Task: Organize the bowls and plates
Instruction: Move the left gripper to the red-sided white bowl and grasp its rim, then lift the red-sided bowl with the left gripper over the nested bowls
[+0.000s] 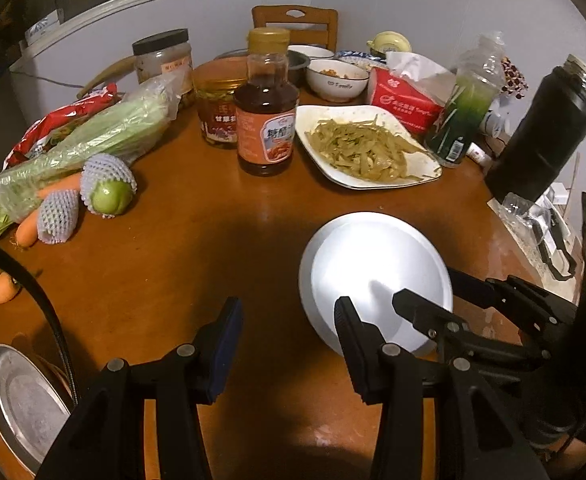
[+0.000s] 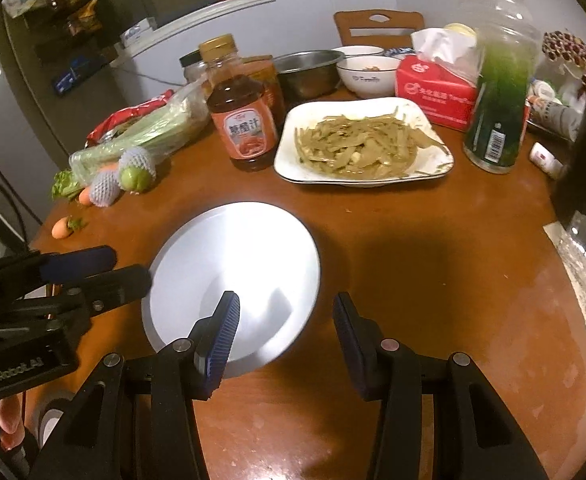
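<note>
Jaws wide, white plate [image 2: 233, 280] between grippers

Both the left gripper [image 1: 287, 320] and right gripper [image 2: 283, 316] are black with silver rivets, blue ribbed pads [image 2: 223, 332] (one body reads "GenRobot.AI").

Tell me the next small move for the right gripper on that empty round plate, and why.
Probably slide the right gripper left and lower it so the near rim of the round plate sits between its fingers, then close. Its jaws are open and empty, with only one finger over the plate. The left gripper is also open, holding nothing.
</note>
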A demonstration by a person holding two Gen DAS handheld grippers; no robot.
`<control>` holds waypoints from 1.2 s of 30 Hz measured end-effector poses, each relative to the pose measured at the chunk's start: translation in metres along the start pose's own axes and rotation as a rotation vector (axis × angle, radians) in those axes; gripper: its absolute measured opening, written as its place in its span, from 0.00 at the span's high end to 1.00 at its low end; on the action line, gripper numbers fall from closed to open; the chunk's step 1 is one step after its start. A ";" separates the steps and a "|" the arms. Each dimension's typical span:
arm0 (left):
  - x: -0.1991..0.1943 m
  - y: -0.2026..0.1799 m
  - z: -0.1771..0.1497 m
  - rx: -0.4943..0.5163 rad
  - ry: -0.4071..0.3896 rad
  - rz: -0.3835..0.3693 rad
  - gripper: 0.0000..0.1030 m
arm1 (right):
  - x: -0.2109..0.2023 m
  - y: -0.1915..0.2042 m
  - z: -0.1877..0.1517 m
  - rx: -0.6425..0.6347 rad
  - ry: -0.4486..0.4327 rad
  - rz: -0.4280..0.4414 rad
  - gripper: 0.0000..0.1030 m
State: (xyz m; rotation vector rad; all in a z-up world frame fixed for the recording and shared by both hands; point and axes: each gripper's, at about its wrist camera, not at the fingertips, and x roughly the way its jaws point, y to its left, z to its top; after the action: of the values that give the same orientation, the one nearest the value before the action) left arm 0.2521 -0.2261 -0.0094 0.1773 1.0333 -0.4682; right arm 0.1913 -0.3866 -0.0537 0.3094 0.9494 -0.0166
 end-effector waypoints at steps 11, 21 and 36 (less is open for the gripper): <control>0.012 0.015 0.003 -0.042 0.014 0.008 0.54 | 0.010 0.024 0.000 -0.071 0.016 0.047 0.51; 0.025 0.024 0.000 -0.073 0.059 -0.020 0.54 | 0.011 0.041 -0.004 -0.106 0.021 0.077 0.51; 0.004 0.028 -0.011 -0.052 0.038 -0.011 0.66 | 0.004 0.065 -0.008 -0.168 0.010 0.101 0.55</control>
State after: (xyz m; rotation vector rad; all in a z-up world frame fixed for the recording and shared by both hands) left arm 0.2577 -0.1983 -0.0202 0.1348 1.0833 -0.4485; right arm 0.1970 -0.3219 -0.0447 0.2023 0.9375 0.1565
